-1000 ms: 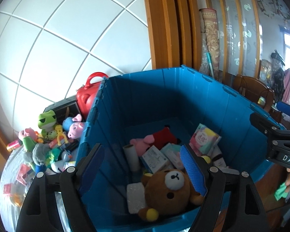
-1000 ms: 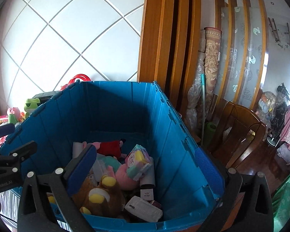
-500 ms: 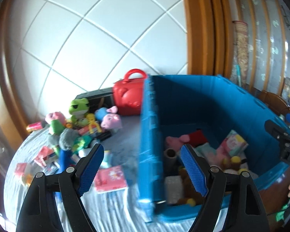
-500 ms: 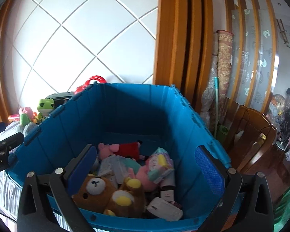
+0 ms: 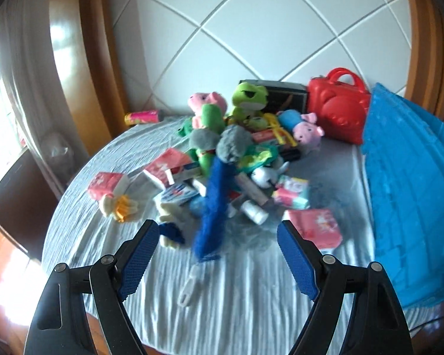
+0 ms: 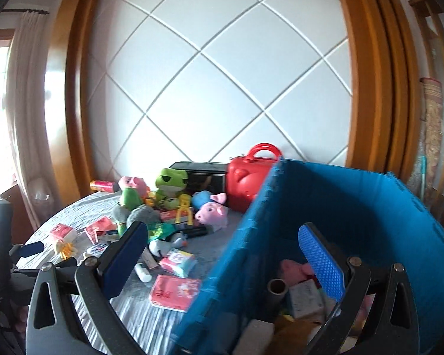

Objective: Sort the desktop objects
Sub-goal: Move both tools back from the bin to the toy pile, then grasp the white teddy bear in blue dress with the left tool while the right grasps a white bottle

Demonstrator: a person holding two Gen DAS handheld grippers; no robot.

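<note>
My left gripper (image 5: 219, 256) is open and empty, hovering over a grey-clothed table (image 5: 251, 295) above a heap of toys and packets. Just ahead of its fingers lies a long blue plush (image 5: 213, 207), with a pink tissue pack (image 5: 316, 230) near the right finger. A green frog plush (image 5: 248, 100) and a pink pig plush (image 5: 307, 130) sit further back. My right gripper (image 6: 222, 260) is also open and empty, straddling the left wall of the blue crate (image 6: 370, 207). Plush toys and boxes (image 6: 305, 295) lie inside the crate. The same pink tissue pack (image 6: 174, 291) lies beside that wall.
A red case (image 5: 337, 112) and a black box (image 5: 284, 94) stand at the back by the white panelled wall. The blue crate (image 5: 408, 192) fills the table's right side. A white brush handle (image 5: 189, 290) lies near the front edge. A curtain (image 6: 26, 112) hangs at left.
Both views have swung left from the inside of the blue crate to the toy heap on the table. The left gripper now looks down on the heap. Both stayed open and empty.
</note>
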